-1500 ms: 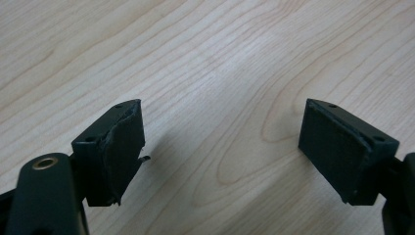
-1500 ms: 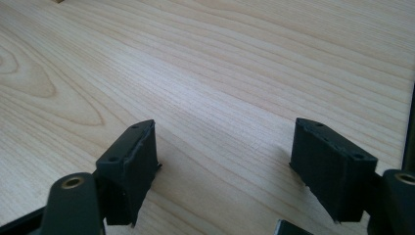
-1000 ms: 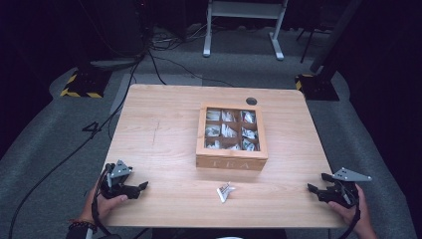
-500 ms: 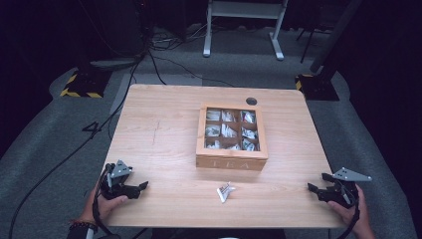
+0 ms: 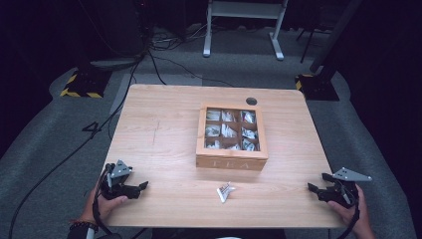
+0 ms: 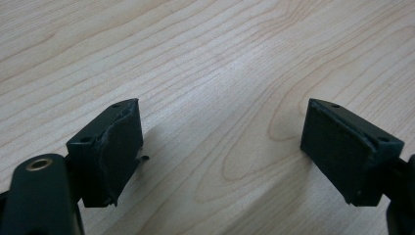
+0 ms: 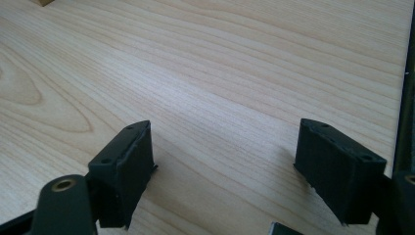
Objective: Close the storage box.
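Small silver foil packet (image 5: 225, 191) lies near bench (image 5: 159, 129) front edge, before wooden tea box (image 5: 232, 135). Left tool (image 5: 138, 187) and right tool (image 5: 314, 189) at front corners, both spread, empty.

- Left gripper (image 6: 222, 152): two black jaws rise from the bottom edge and stand wide apart, with nothing between them.
- Left-hand pad (image 6: 116, 154): dark facing, its upper edge ragged and lifted away from the jaw block.
- Right-hand pad (image 6: 335, 152): flat and intact, facing inward.
- A brass-coloured ring (image 6: 39, 164) is set in the black body at lower left.
- Table (image 6: 210, 54): light wood with flowing grain; bare surface lies beneath and beyond the jaws.
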`<act>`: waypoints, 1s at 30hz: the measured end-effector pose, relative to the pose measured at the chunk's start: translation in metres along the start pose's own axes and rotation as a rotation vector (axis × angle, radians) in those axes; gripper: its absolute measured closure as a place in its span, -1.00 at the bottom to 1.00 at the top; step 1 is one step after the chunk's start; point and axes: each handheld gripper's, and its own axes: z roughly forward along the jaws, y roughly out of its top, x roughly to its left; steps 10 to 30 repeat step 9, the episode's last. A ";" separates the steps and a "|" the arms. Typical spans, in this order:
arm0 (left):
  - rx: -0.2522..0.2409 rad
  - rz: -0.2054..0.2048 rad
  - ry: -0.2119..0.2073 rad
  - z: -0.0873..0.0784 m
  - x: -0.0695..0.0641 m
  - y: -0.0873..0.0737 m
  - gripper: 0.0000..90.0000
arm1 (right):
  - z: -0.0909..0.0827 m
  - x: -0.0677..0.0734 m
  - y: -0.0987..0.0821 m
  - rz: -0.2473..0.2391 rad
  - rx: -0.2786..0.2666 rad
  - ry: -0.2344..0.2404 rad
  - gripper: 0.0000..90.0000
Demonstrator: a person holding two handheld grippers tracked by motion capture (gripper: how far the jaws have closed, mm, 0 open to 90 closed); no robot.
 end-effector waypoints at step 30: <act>0.000 0.001 -0.001 0.000 0.001 0.000 -0.64 | 0.000 0.000 0.000 0.000 0.000 0.000 -0.51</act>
